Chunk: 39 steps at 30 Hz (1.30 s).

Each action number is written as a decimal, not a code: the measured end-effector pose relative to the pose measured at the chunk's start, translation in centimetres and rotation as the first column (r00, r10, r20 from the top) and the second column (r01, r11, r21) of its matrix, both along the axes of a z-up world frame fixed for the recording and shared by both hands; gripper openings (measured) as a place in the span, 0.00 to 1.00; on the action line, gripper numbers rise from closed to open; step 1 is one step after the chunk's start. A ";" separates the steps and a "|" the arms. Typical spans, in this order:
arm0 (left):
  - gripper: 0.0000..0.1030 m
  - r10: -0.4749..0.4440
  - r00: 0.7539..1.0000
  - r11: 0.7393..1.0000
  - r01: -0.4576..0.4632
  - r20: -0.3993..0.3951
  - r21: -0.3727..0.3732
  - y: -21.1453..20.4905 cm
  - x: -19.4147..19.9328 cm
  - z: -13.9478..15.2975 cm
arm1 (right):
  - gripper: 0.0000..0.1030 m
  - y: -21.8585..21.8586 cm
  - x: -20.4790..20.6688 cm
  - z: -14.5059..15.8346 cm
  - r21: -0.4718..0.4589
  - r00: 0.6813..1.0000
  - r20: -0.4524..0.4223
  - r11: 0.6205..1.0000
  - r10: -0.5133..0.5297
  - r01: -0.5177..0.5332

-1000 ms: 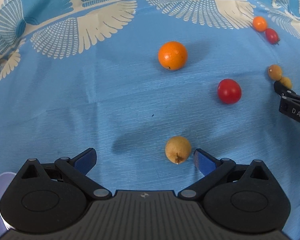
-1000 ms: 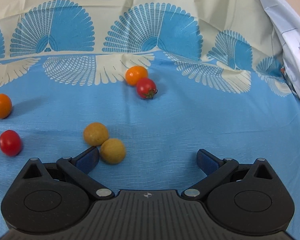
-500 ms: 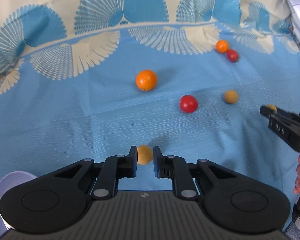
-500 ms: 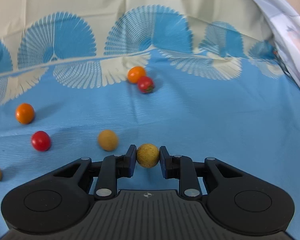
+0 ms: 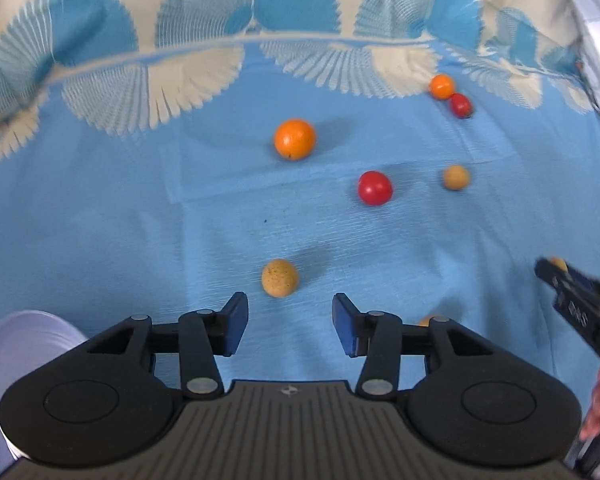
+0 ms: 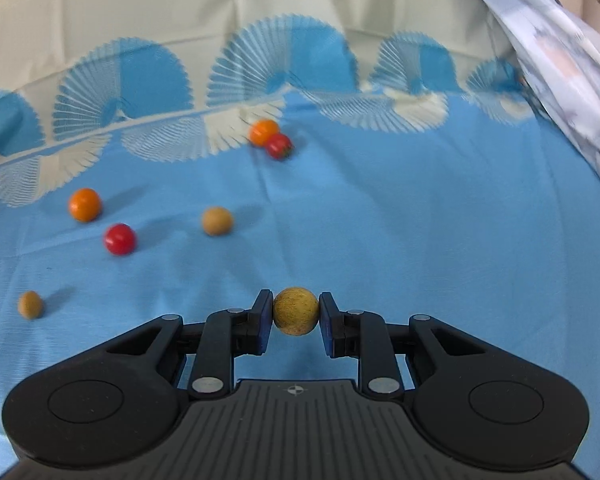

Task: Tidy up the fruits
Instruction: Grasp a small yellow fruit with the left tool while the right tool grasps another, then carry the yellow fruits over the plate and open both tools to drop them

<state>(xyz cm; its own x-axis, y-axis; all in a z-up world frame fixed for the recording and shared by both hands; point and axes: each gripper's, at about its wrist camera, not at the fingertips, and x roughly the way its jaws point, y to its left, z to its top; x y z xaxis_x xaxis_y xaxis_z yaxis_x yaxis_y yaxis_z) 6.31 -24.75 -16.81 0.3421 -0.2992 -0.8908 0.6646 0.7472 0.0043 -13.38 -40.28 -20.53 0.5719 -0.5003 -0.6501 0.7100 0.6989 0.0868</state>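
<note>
Left gripper [image 5: 288, 322]: jaws partly apart, having just been opening; nothing between the blue pads. A speckled tan fruit [image 5: 279, 278] lies on the cloth just beyond the tips, toward 12 o'clock, touching neither pad.

Right gripper [image 6: 296, 318]: jaws narrow, both pads pressed on a round yellow fruit [image 6: 296, 311], held clear of the cloth. In the left wrist view this gripper enters at 4 o'clock, blurred, with fingers [image 5: 598, 408] of the person's hand on its handle.

Blue cloth [image 5: 100, 220] with cream fan pattern: covers the work surface.

Fruit on the cloth, left wrist view:
- large orange [image 5: 294, 139], at 12 o'clock from the left gripper;
- red tomato [image 5: 375, 187], at 1 o'clock;
- second tan fruit [image 5: 456, 177], beside the tomato at its 3 o'clock, apart from it;
- small orange [image 5: 442, 86] and small red tomato [image 5: 461, 105], side by side at the far 1 o'clock, seemingly touching.

Pale round dish [image 5: 24, 344]: edge only, at 8 o'clock in the left wrist view.
</note>
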 end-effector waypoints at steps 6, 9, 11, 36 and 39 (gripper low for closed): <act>0.25 0.027 0.998 0.999 -0.024 -0.063 0.047 -1.9 2.7 -3.0 | 0.25 -2.2 -0.1 -1.8 0.083 0.997 0.028 0.994 -0.069 0.066; 0.25 0.012 0.998 0.999 -0.010 -0.055 0.035 -1.6 2.8 -3.2 | 0.25 -2.2 0.2 -2.3 0.073 0.997 0.035 0.995 -0.065 0.062; 0.25 -0.008 0.999 0.999 0.009 -0.035 0.040 -1.2 2.0 -2.8 | 0.25 -2.0 0.3 -2.3 0.064 0.998 0.036 0.996 -0.059 0.056; 0.26 0.213 0.960 0.976 -0.216 0.183 -0.007 22.7 -13.9 17.7 | 0.25 24.3 -10.3 14.6 0.005 0.850 0.258 0.880 0.459 -0.476; 0.26 0.251 0.949 0.968 -0.250 0.190 -0.030 25.8 -14.9 18.4 | 0.25 27.0 -10.5 15.4 -0.023 0.821 0.242 0.849 0.516 -0.527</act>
<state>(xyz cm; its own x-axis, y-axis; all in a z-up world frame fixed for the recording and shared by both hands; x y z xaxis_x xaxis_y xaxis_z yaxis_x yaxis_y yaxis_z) -8.61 1.09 1.62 0.5697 -0.1866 -0.8004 0.4432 0.8899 0.1081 -23.91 -13.32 -5.13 0.8750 -0.0589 -0.4805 0.1958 0.9508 0.2401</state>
